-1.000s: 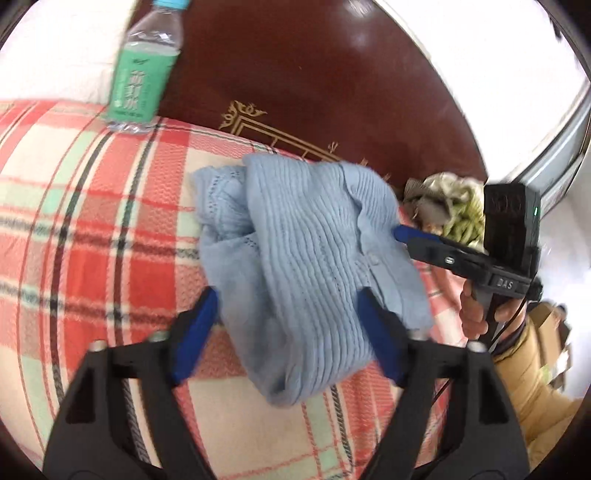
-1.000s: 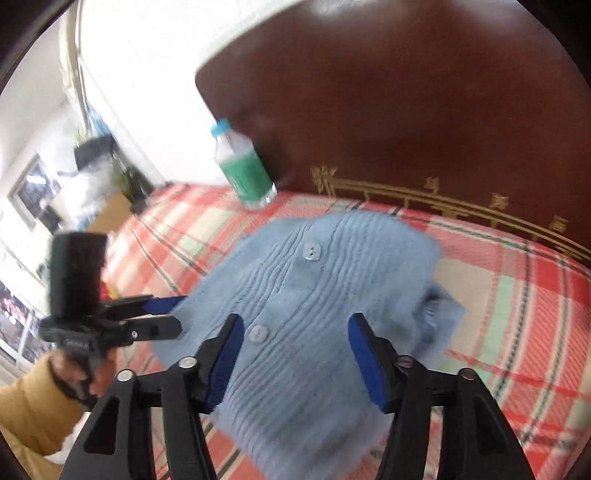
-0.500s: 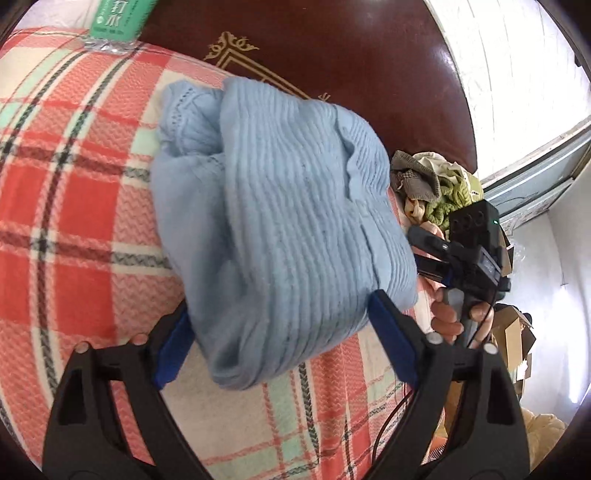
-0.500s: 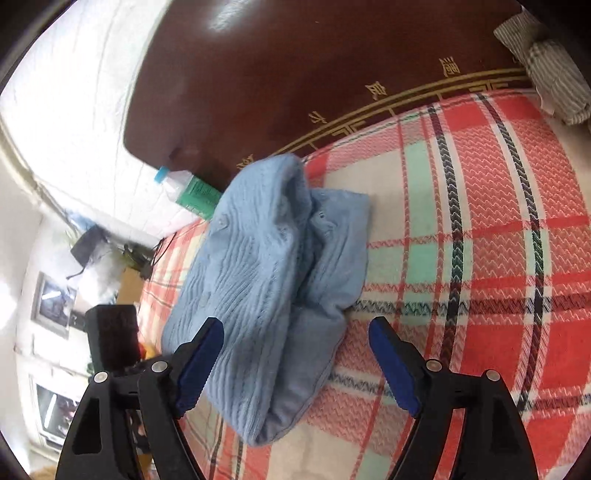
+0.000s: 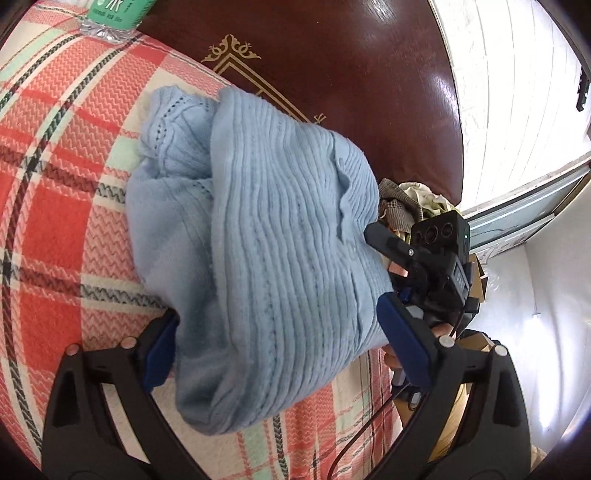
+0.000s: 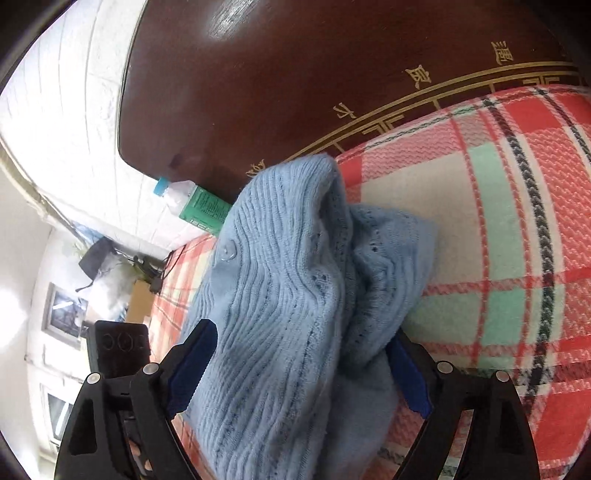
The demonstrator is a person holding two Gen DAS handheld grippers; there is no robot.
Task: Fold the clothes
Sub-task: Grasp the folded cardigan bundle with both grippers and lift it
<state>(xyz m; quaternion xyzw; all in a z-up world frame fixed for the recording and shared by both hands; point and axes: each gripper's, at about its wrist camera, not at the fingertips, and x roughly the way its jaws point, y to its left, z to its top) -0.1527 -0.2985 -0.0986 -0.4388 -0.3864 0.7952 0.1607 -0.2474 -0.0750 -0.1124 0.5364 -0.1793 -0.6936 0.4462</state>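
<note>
A bottle with a green label is standing at the left by the headboard; its contents cannot be told. The blue cardigan is lying bunched and folded over on the plaid bed, ribbed, one button showing. The left tool and right tool are straddling it, jaws just opening, released, pads not pressing.

A bedroom in a home.
Plaid blanket covers the bed, with a dark carved wooden headboard filling the frame's top.
</note>
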